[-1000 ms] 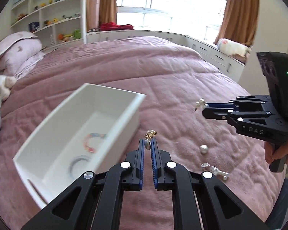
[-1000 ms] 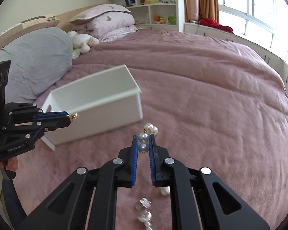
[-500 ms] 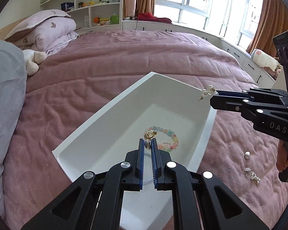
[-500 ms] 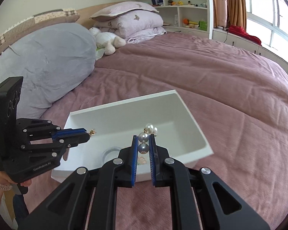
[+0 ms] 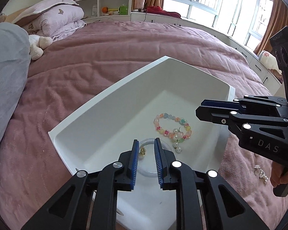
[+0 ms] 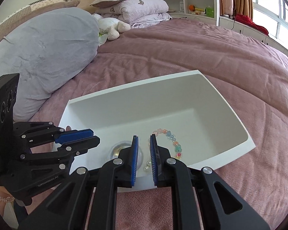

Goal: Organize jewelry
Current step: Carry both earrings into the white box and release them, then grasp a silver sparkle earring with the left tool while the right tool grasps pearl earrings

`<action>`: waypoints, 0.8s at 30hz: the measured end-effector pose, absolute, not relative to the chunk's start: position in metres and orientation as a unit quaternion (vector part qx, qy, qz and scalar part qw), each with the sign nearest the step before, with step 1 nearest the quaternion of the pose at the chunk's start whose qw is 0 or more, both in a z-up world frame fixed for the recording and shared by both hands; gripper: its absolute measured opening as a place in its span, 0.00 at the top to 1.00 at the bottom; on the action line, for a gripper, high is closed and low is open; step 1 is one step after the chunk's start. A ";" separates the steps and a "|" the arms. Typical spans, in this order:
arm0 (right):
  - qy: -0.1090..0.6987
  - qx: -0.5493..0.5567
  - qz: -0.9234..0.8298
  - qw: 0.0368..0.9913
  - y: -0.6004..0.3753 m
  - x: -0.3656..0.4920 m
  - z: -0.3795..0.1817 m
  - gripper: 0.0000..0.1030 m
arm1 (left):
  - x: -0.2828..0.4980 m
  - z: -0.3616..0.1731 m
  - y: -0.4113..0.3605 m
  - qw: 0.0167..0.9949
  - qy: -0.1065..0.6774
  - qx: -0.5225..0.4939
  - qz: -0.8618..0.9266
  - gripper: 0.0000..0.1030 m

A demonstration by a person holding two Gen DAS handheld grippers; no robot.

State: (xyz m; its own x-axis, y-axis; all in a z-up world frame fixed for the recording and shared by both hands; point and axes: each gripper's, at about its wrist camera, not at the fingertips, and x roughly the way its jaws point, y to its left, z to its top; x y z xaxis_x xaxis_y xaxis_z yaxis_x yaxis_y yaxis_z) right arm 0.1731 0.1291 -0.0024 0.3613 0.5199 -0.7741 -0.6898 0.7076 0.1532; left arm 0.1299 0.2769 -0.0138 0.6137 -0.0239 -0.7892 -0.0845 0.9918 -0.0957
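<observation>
A white tray [image 5: 109, 99] lies on the pink bedspread. In it are a pastel bead bracelet [image 5: 171, 126], a pale jade bangle [image 5: 147, 143], a pearl earring [image 5: 176, 137] and a gold pearl earring [image 5: 142, 152]. My left gripper [image 5: 146, 147] is open and empty over the tray's near end, above the gold earring. My right gripper [image 6: 143, 143] is open and empty over the tray [image 6: 230, 103], with the pearl earring [image 6: 147, 165] below it. The right gripper also shows in the left wrist view [image 5: 203, 108], the left one in the right wrist view [image 6: 90, 136].
A silver earring [image 5: 260, 172] lies on the bedspread right of the tray. A grey pillow [image 6: 44, 57], a plush toy [image 6: 111, 25] and folded pink bedding [image 6: 140, 9] are at the bed's head. Shelves [image 5: 105, 2] and windows stand behind.
Both grippers have opened over the tray. The gold earring has dropped from the left one and the pearl earring from the right one into the tray.
</observation>
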 end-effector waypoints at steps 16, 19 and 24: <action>0.356 -0.142 0.305 0.872 -0.012 0.116 0.039 0.50 | 0.103 0.052 0.176 0.935 0.345 0.010 -0.076 0.41; 0.367 -0.163 0.283 0.871 -0.044 0.100 0.020 0.50 | 0.104 0.043 0.146 0.931 0.350 0.019 -0.102 0.41; 0.396 -0.153 0.270 0.864 -0.089 0.077 -0.014 0.50 | 0.104 0.014 0.106 0.918 0.369 0.029 -0.139 0.41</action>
